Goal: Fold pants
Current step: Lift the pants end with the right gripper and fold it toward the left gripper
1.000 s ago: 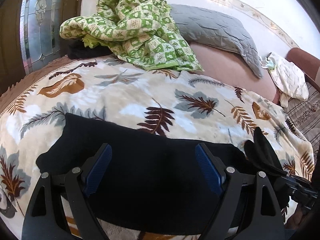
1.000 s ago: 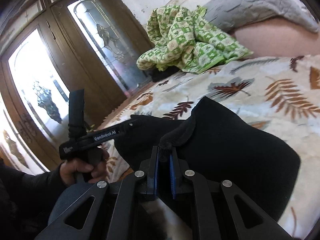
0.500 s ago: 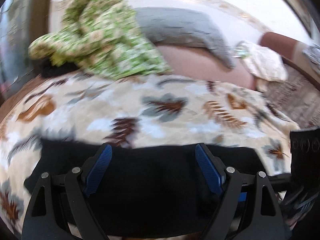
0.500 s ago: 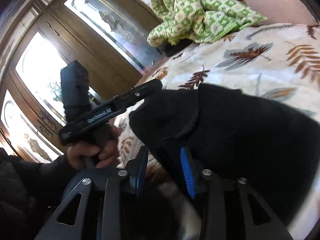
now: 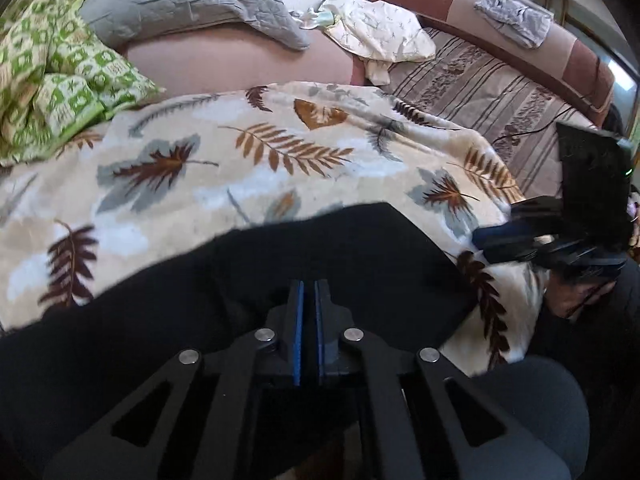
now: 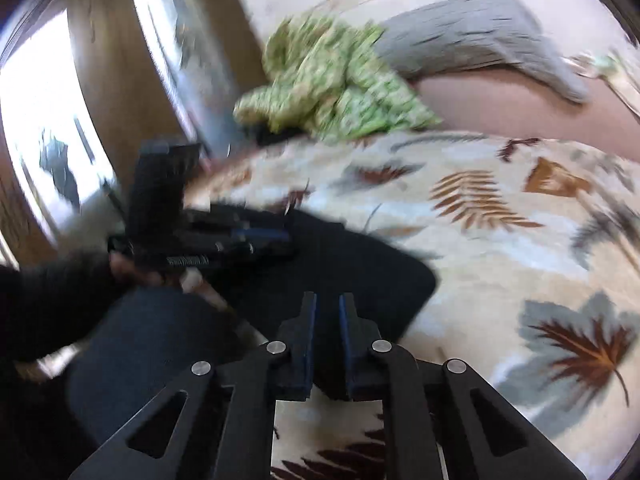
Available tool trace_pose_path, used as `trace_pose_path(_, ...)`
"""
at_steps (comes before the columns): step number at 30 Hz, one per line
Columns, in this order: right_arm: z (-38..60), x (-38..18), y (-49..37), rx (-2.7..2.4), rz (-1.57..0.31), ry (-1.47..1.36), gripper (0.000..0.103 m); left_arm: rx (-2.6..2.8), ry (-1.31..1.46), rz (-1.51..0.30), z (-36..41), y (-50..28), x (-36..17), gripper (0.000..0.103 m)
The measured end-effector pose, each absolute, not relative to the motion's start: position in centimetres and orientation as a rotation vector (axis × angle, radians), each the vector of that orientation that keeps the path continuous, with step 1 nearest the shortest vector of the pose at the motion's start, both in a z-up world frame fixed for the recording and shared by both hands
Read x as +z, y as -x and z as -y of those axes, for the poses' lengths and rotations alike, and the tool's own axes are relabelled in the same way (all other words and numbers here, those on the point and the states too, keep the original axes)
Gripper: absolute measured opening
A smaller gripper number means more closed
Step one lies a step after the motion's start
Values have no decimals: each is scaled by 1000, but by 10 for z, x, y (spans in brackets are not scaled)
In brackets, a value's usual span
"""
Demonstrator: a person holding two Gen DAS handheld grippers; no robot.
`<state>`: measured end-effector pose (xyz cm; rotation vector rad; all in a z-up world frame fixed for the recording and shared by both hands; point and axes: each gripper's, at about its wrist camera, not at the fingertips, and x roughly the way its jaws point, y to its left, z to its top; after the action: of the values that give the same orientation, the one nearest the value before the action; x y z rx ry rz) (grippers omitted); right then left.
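Observation:
The black pants (image 5: 280, 264) lie folded on the leaf-print blanket (image 5: 240, 152) near its front edge; they also show in the right wrist view (image 6: 360, 280). My left gripper (image 5: 308, 286) is shut, its blue pads nearly together on the near edge of the pants. My right gripper (image 6: 327, 300) has its pads a narrow gap apart over the near edge of the pants, gripping nothing I can see. The right gripper shows at the right of the left wrist view (image 5: 500, 240). The left gripper shows at the left of the right wrist view (image 6: 264, 236).
A green checked quilt (image 5: 48, 72) and a grey pillow (image 5: 188, 0) lie at the back of the bed. A white cloth (image 5: 380, 36) lies on the striped sofa (image 5: 500, 80) to the right. Glass doors (image 6: 48, 120) stand on the left. My knee (image 6: 152, 352) is below.
My left gripper has gone from wide open to shut on the pants' edge and turned right. My right gripper let go of the raised fabric; the pants now lie flat, folded over.

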<state>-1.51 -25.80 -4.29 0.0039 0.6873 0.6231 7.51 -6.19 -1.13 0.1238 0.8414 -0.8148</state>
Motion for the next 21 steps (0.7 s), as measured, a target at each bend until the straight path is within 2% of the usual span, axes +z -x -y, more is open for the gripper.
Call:
trace_pose_path(3,243,-82,-1,587,-852,50,10,-796,-154,-902,56,-76,-34,1)
trace_pose_path(8,251,-81,-7,602,-865,-37,8,-783,-246,-899,64,-73,-24,1)
trace_pose_path(10,259,-71,-8,594,-826,-78,7,-782,-277,-863,68,-71,-10,1)
trace_pose_path(15,273,-44,-32,431,-649,-105,14,-778,-176,-787,77,-94,16,1)
trace_pose_path(17,267,-52,-49,376,-676,-73,14,-701,-176,-846,82,-111,4,1)
trace_pose_path(19,255,-80,-68,335,-812,2,13,-568,-251,-943,85,-125,-28,3)
trace_pose_path(21,251,-87,-68,325,-798,34,13,-544,-202,-923,77,-125,-38,2)
